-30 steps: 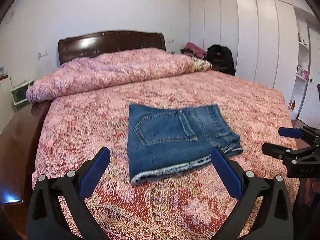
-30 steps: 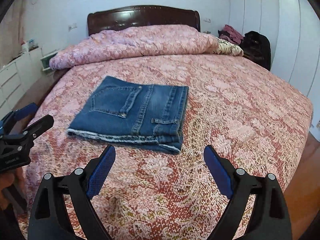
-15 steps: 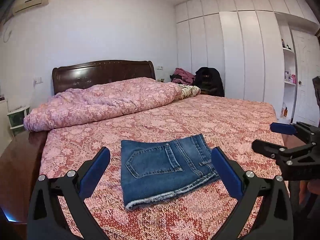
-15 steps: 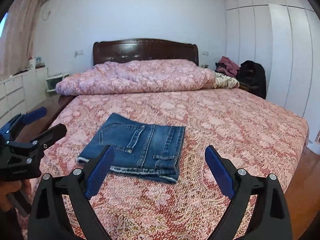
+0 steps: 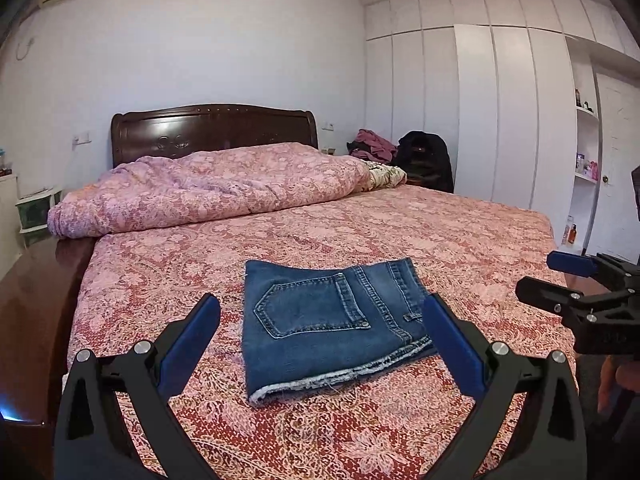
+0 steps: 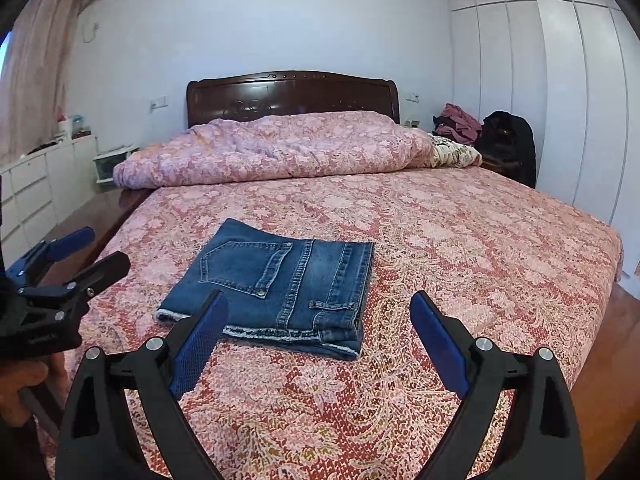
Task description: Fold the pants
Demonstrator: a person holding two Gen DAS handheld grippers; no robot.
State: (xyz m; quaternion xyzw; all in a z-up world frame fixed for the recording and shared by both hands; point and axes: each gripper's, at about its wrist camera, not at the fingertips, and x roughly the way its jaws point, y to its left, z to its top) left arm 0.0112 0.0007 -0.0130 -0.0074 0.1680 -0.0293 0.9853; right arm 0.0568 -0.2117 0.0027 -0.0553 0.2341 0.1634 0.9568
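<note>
The left hand-held gripper point(image 5: 320, 320) hangs above the near edge of the bed with its blue-padded fingers point(image 5: 192, 336) spread wide apart, gripping nothing. The right hand-held gripper point(image 6: 320, 320) is held the same way beside it, fingers wide apart and empty; each one shows at the edge of the other's view, well apart from its partner.

Just beyond both sets of fingertips lie the pants point(image 5: 332, 320), blue denim folded into a compact rectangle with a back pocket facing up and a frayed hem along the near side. They rest flat on the bed's red and pink patterned bedspread point(image 6: 460, 240), near the foot end, touched by neither gripper. Nothing lies between the grippers and the denim.

Farther back, a pink duvet point(image 5: 216, 188) is bunched against the dark wooden headboard point(image 5: 212, 128). To the right, a black bag point(image 6: 508, 144) and a heap of clothes point(image 6: 458, 118) sit before white wardrobe doors point(image 5: 500, 112). White drawers point(image 6: 32, 196) line the left wall.
</note>
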